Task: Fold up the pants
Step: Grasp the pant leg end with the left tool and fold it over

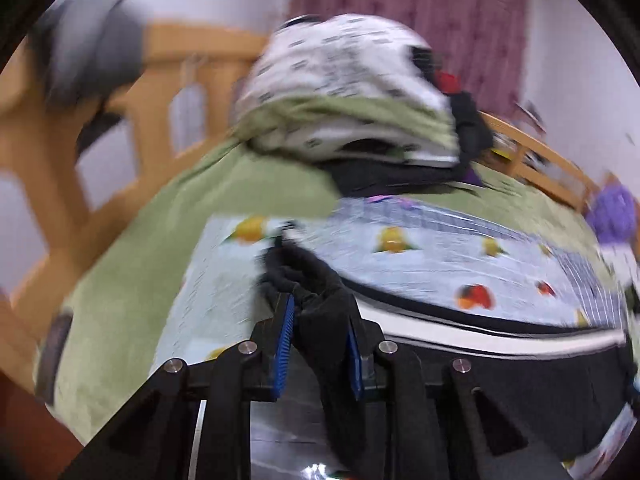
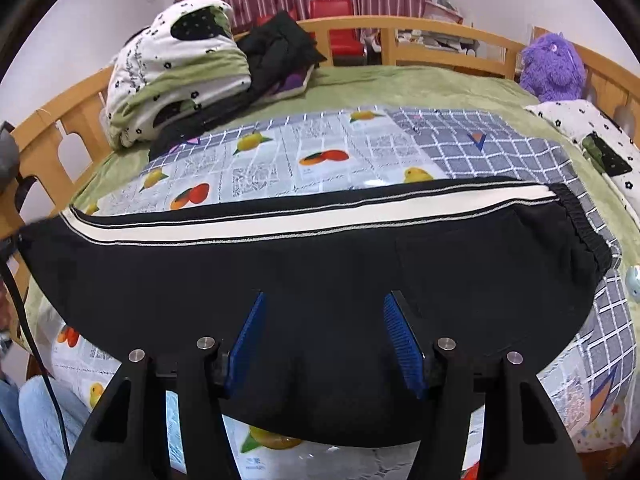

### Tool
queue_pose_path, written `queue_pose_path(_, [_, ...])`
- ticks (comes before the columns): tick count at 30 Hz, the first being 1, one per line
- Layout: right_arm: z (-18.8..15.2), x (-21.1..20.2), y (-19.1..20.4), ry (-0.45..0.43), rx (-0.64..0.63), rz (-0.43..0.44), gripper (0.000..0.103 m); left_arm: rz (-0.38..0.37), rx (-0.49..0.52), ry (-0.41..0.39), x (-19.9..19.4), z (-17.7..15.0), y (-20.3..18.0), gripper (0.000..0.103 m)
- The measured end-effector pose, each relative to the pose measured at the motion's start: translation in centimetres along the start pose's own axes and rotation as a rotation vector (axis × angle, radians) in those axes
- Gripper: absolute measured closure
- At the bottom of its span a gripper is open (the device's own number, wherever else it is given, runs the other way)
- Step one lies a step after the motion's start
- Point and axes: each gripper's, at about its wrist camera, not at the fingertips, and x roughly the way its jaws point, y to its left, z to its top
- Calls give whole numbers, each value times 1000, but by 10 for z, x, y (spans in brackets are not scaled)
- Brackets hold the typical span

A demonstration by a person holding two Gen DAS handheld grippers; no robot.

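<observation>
Left wrist view shows your left gripper (image 1: 320, 340) clamped on a bunched end of the black pants (image 1: 316, 280), lifted off the fruit-print sheet (image 1: 420, 256). Your right gripper (image 2: 324, 340) hangs with jaws apart over the pants (image 2: 280, 272), which lie flat across that sheet (image 2: 280, 168).

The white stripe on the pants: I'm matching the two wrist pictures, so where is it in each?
Left wrist: white stripe runs along the lower right, right of the left claw, which pinches black cloth.
Right wrist: it crosses the middle, above the open right claw.
Shared landmark: the fruit-print sheet.
</observation>
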Motion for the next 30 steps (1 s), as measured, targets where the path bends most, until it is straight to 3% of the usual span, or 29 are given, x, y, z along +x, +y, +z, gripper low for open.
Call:
queue_pose_path(7, [-15,-15,-45,-15,64,-7,42,-126,210,0,-24,-5,-160,82])
queue_pose_path(11, [-24,-26,-80,-21,165,29,42,-222,276,82,-17,-38,-243,82])
queue_pose_path(16, [-30,-34,-107,-36,256,86,42,-300,397,172,-10,-89,-310,80])
queue_pose_path(19, [-30,-28,-109,-17,259,94,42,-324,410,267,-7,-110,-319,77])
queue_pose_path(20, [-30,-25,-108,-6,253,94,42,-364,391,301,-6,-114,-316,74])
queue_pose_path(22, [-28,-21,-103,7,241,93,42,-407,363,310,-11,-114,-307,74])
queue_pose_path(26, [-23,-11,-83,27,194,83,42,-399,350,211,-30,-96,-280,49])
queue_pose_path(30, [-17,3,-60,61,144,88,42,-348,281,131,-31,-71,-240,47])
